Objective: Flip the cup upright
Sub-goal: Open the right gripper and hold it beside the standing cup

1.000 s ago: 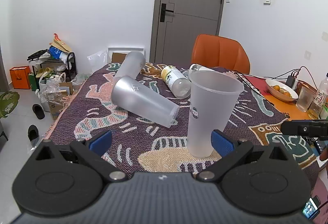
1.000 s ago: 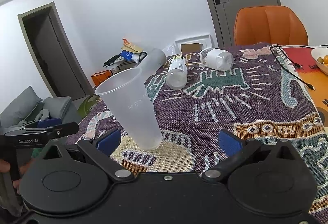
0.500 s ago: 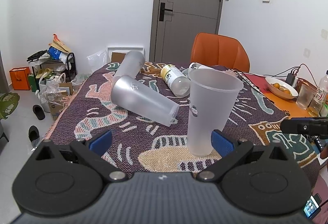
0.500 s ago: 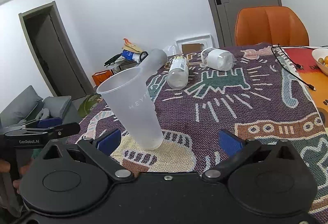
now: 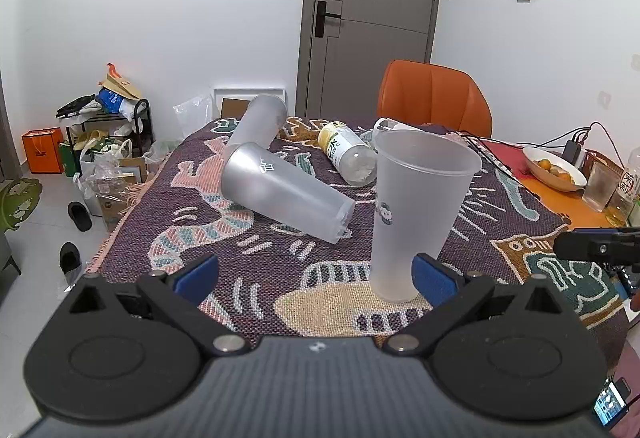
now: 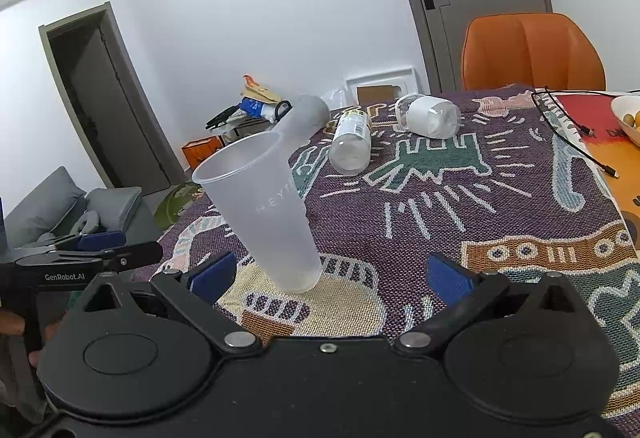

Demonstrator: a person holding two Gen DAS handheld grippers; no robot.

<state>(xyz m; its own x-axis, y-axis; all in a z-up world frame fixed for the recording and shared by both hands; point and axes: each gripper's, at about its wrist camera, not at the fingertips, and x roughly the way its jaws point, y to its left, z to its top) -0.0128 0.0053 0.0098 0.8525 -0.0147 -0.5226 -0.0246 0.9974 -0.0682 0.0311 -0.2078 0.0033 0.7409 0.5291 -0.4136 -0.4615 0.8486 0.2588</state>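
On blanket [image 5: 280, 290]: upright cup [image 5: 416, 213] | fallen cups [image 5: 280, 193], bottle [image 5: 348, 153] behind | both fingers released

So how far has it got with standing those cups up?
One frosted cup already stands upright on the patterned cloth. Nothing is in hand: the left gripper and right gripper are both open and hold nothing. Left to do: two more cups lie on their sides, a near one and a far one.
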